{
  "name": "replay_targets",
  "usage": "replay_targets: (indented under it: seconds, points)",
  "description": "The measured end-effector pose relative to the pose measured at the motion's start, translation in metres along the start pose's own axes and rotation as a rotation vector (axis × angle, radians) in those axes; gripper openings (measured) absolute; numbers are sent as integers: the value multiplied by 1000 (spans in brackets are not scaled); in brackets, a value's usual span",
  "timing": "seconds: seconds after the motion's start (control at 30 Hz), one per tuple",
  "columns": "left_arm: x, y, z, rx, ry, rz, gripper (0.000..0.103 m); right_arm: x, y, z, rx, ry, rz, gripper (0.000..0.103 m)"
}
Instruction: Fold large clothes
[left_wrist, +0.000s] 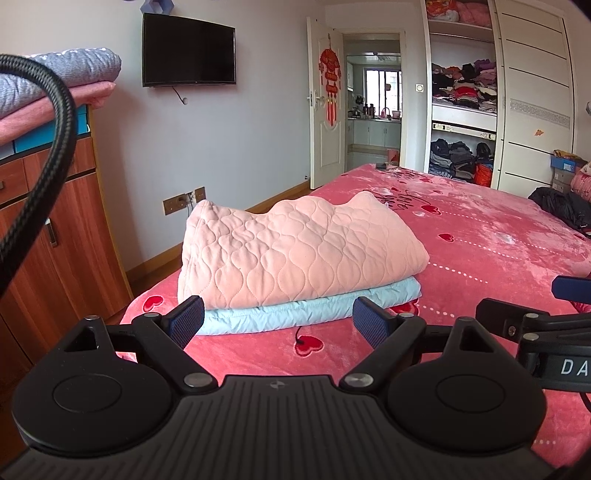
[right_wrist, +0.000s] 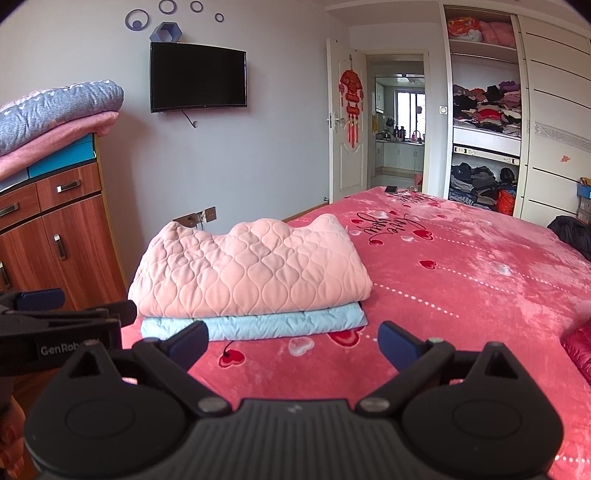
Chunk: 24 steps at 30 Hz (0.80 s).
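A folded pink quilted cover (left_wrist: 295, 254) lies on top of a folded light blue quilted cover (left_wrist: 280, 317) near the left edge of the bed; both also show in the right wrist view, pink (right_wrist: 251, 273) over blue (right_wrist: 258, 326). My left gripper (left_wrist: 279, 325) is open and empty, just in front of the stack and above the red bedspread (left_wrist: 480, 258). My right gripper (right_wrist: 295, 345) is open and empty, also just short of the stack. Each gripper shows at the edge of the other's view.
A wooden cabinet (right_wrist: 55, 236) with stacked blankets (right_wrist: 55, 114) stands left of the bed. A dark garment (left_wrist: 561, 206) lies at the bed's far right. An open wardrobe (right_wrist: 484, 155) and a doorway (right_wrist: 399, 122) are beyond. A black cable (left_wrist: 55, 147) hangs at left.
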<state>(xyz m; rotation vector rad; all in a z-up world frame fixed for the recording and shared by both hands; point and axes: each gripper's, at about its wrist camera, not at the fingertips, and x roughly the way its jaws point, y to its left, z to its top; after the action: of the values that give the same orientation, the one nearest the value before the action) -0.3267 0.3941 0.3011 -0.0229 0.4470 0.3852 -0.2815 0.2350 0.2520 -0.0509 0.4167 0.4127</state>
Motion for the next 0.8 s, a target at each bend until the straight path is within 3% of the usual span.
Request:
replay_targets:
  seconds: [0.8]
  points:
    - [8, 1, -4, -27, 44, -7, 103, 15, -2, -11, -13, 38, 16, 98]
